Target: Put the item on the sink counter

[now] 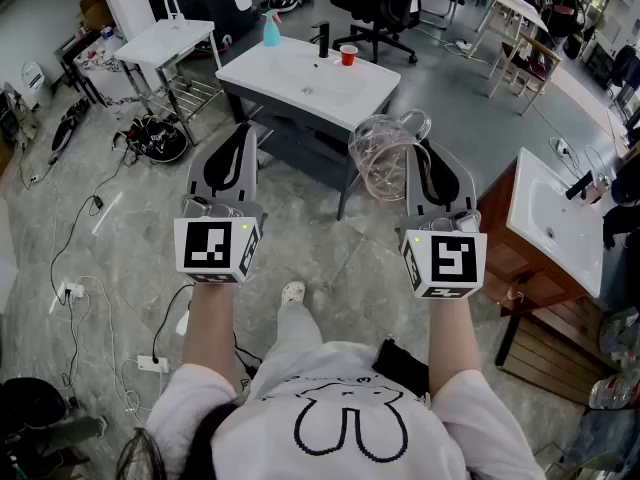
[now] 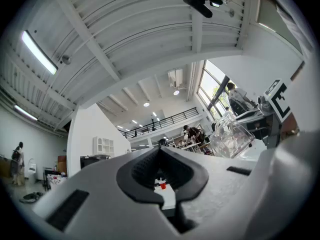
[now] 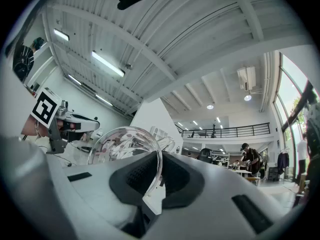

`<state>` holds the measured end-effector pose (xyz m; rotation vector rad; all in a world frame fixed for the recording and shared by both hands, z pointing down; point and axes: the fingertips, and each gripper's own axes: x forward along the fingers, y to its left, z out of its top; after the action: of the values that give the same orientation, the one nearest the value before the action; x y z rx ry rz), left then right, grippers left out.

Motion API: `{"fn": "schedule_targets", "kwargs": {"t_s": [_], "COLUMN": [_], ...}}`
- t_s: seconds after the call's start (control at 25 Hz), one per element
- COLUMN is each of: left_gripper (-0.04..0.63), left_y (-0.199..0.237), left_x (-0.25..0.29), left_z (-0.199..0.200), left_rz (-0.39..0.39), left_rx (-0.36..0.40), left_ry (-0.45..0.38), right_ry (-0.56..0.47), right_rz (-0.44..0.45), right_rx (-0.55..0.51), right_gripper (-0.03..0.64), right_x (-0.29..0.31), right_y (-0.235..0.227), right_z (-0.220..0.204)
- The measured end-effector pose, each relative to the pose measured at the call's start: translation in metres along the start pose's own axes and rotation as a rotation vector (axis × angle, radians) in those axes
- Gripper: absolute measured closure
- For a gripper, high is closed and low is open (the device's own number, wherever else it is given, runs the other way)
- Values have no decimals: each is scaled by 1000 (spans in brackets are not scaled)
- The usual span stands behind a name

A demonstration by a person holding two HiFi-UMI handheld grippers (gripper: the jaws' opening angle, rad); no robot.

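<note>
A clear glass jug [image 1: 383,154] with a handle hangs in the air, and my right gripper [image 1: 432,154] is shut on its rim. The right gripper view shows the glass wall [image 3: 121,145] pinched between the dark pads [image 3: 172,173]. My left gripper [image 1: 237,140] is held level beside it, shut with nothing in it. From the left gripper view the jug [image 2: 231,137] shows off to the right. The white sink counter [image 1: 262,76] stands ahead on the floor, beyond both grippers, with a black faucet [image 1: 322,40], a red cup [image 1: 348,55] and a blue spray bottle [image 1: 271,30] on it.
A second sink on a wooden cabinet [image 1: 545,223] stands at the right. A small white table [image 1: 165,40] and a black office chair [image 1: 385,8] are farther back. Cables and a power strip [image 1: 152,364] lie on the floor at the left.
</note>
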<state>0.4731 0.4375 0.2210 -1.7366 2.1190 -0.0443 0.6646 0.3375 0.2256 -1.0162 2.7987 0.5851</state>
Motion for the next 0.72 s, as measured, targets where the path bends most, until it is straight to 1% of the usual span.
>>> {"fn": "schedule_targets", "kwargs": {"t_s": [0.36,0.72], "left_gripper": [584,584], "left_y": [31,85], "left_x": [36,96], "left_z": [-22,-65], "left_rz": [4,13], "left_rx": [-11,-37], "left_ry": [-4,23], "right_ry": [11,46], "right_rz": [-9,-10], "right_rx": [2,32], "right_gripper": [574,574], "right_x": [47,133], "right_y": [0,1], "right_z": [-13,-38]}}
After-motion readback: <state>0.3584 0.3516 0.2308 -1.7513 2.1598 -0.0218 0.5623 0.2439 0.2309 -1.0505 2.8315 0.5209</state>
